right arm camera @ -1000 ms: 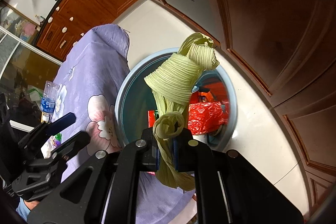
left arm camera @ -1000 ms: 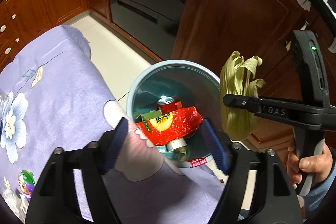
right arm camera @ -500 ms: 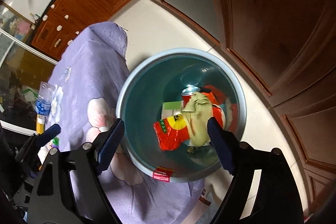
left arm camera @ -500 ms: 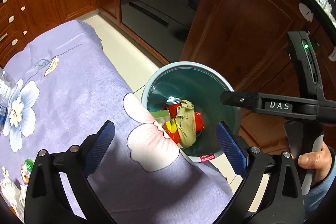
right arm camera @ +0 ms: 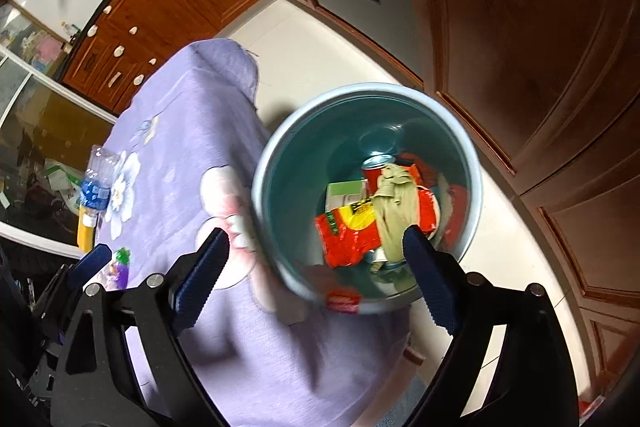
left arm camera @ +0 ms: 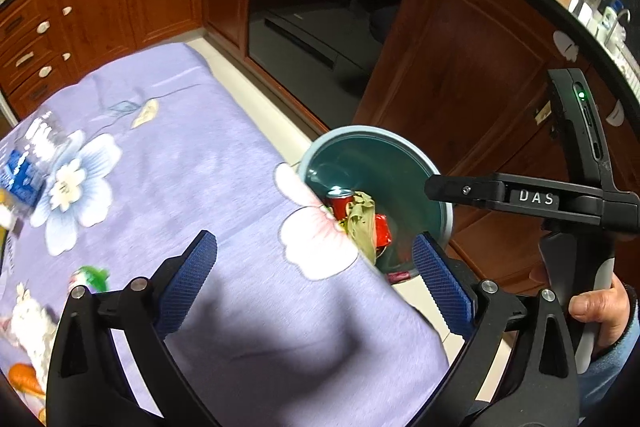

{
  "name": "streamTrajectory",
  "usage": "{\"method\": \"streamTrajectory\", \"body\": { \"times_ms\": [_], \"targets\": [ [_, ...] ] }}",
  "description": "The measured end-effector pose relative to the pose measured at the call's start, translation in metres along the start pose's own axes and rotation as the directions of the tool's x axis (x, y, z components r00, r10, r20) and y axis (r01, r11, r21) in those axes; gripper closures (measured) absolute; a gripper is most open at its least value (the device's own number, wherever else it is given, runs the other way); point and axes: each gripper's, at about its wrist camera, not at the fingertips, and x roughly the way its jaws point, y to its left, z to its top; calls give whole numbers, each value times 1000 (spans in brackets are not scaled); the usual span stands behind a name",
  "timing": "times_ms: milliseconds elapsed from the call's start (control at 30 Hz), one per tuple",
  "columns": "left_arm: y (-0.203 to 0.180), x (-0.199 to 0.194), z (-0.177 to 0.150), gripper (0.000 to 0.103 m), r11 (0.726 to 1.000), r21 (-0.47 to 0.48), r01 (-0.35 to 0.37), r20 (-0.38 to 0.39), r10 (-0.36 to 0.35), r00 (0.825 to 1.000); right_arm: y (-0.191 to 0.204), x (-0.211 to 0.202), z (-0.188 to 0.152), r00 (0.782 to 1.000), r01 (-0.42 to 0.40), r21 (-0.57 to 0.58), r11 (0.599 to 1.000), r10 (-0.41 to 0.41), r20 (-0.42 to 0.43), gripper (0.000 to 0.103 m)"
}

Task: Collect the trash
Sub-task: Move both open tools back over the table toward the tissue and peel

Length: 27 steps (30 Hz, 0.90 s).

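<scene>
1. Left wrist view first: on the far left of the purple cloth [left arm camera: 208, 163] lies a clear water bottle [left arm camera: 28, 155], and below it sit a small green wrapper [left arm camera: 91, 275] and some white crumpled bits [left arm camera: 30, 323]. I think these are trash that is not picked up yet.
2. Next, the left gripper [left arm camera: 316, 279] hangs over the cloth. Its blue jaws are spread very wide and hold nothing.
3. Past the table edge stands the blue bin [left arm camera: 400, 143] on the floor. Inside it are a red can [left arm camera: 340, 201], a red wrapper [left arm camera: 382, 229] and a pale dry husk [left arm camera: 362, 219]. So some trash is in already.
4. On the right, a hand [left arm camera: 596, 311] holds the other black tool.
5. Right wrist view: the bottle [right arm camera: 96, 183] is at the left, still on the table.
6. The right gripper [right arm camera: 316, 279] has just been opening. Its jaws are wide apart with nothing between them.
7. The husk [right arm camera: 394, 203] lies in the bin [right arm camera: 276, 147], on top of the red wrapper [right arm camera: 348, 231].
8. The job looks partly done. The table trash comes next, I think.
</scene>
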Motion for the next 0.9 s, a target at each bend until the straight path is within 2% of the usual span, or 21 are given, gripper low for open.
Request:
{"method": "streamTrajectory", "body": {
  "times_ms": [267, 533, 767, 900],
  "targets": [
    [37, -47, -29, 4, 998, -53, -42, 60, 46, 997, 46, -13, -22, 1000, -22, -45, 999, 23, 19, 16],
    [98, -93, -65, 4, 987, -143, -76, 102, 91, 991, 110, -9, -44, 998, -61, -114, 992, 60, -10, 16],
    [165, -125, -107, 4, 958, -264, -110, 113, 144, 983, 187, 19, -71, 990, -120, -223, 967, 98, -105, 16],
    [204, -139, -136, 4, 933, -326, -153, 98, 194, 976, 231, 44, -87, 973, -183, -283, 942, 133, -189, 16]
  ]
}}
